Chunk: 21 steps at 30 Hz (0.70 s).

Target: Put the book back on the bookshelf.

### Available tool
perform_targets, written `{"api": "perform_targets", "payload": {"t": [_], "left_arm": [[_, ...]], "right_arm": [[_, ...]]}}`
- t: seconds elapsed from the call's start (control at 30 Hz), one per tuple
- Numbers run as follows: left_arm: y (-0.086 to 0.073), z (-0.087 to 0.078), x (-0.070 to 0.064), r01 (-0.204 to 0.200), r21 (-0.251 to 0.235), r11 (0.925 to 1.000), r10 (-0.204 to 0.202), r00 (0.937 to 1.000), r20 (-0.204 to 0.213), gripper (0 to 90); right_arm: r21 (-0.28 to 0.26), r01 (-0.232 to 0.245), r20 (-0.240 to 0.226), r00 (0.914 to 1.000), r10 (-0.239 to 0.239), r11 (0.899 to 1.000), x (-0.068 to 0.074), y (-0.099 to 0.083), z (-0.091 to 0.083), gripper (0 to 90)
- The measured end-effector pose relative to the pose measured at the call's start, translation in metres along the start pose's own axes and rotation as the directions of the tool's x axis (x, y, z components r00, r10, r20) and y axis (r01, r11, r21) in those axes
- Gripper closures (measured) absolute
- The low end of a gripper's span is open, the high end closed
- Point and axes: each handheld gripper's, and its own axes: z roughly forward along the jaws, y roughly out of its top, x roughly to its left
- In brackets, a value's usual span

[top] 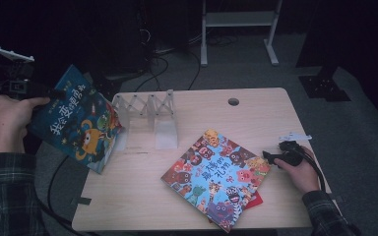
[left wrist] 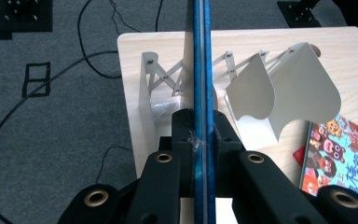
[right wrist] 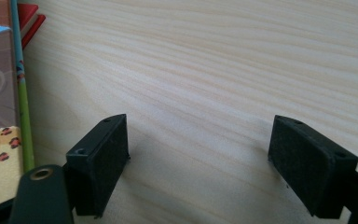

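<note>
Blue book [top: 76, 120] clamped in left hand-held gripper [left wrist: 203, 135], off table.

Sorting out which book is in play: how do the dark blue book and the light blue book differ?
The dark blue book is lifted, tilted, clamped in the left gripper; the light blue book lies flat on the table, on a red book, beside the open right gripper. Both have cartoon covers.

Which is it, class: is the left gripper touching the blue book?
Touching. The left gripper view shows the left gripper shut on the blue book's edge.
</note>
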Motion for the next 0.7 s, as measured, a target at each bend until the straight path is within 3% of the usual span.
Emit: {"api": "perform_targets", "payload": {"t": [0.33, 0.7], "left_arm": [[0.017, 0.02, 0.002, 0.02, 0.031, 0.9993, -0.019, 0.9994, -0.029, 82.8], [0.019, 0.041, 0.009, 0.06, 0.035, 0.9976, -0.059, 0.9978, -0.029, 82.6]], "right_arm": [[-0.001, 0.004, -0.002, 1.0, -0.004, 1.0, 0.0, 0.0, 0.0, 18.8], [-0.001, 0.004, -0.002, 1.0, -0.004, 1.0, 0.0, 0.0, 0.0, 18.8]]}}
